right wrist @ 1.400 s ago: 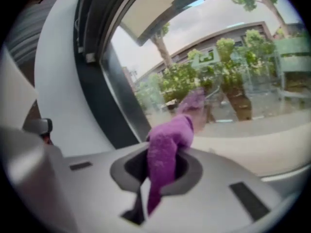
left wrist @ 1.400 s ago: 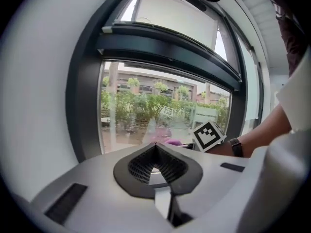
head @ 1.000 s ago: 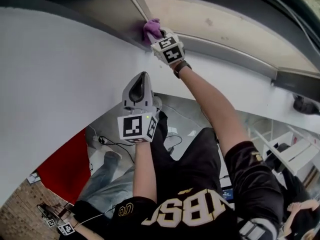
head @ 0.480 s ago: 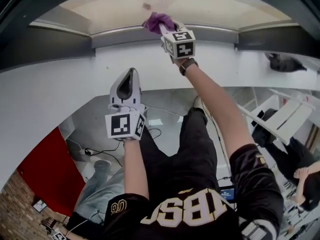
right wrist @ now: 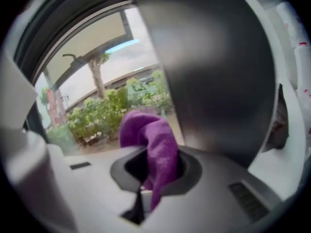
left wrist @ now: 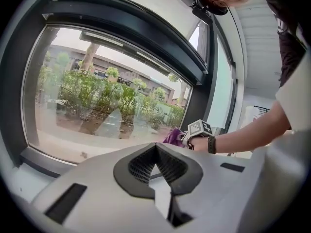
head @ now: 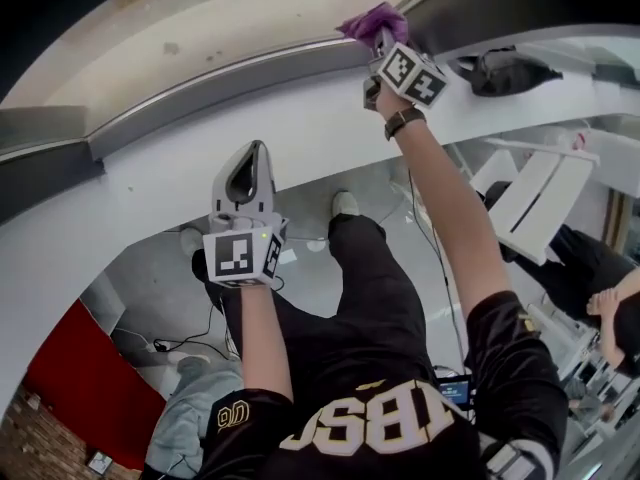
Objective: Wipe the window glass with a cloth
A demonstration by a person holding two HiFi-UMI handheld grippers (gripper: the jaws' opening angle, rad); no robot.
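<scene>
At the lower corner of the window glass (left wrist: 92, 101), just beside the dark frame upright (right wrist: 214, 72), sits the purple cloth (head: 372, 20). The cloth is bunched into a rounded wad that stands up out of the jaws and lies against the pane at the frame edge. Contact pressure on the glass cannot be determined.

The right gripper (head: 380, 38) has its jaws closed on the cloth; one loose end hangs down through the jaw opening toward the gripper body. The right arm is extended toward the window, with a dark wristwatch (head: 404, 121) on the wrist.

The left gripper (head: 255, 163) has its jaws brought together at the tips with nothing between them. It is held well apart from the cloth, lower and to the left of the right gripper, in front of the white wall (head: 150, 218) under the window. Its jaws point toward the pane.

Through the glass, green shrubs (left wrist: 97, 89) and a low building are visible. The dark frame runs along the bottom edge of the pane.
</scene>
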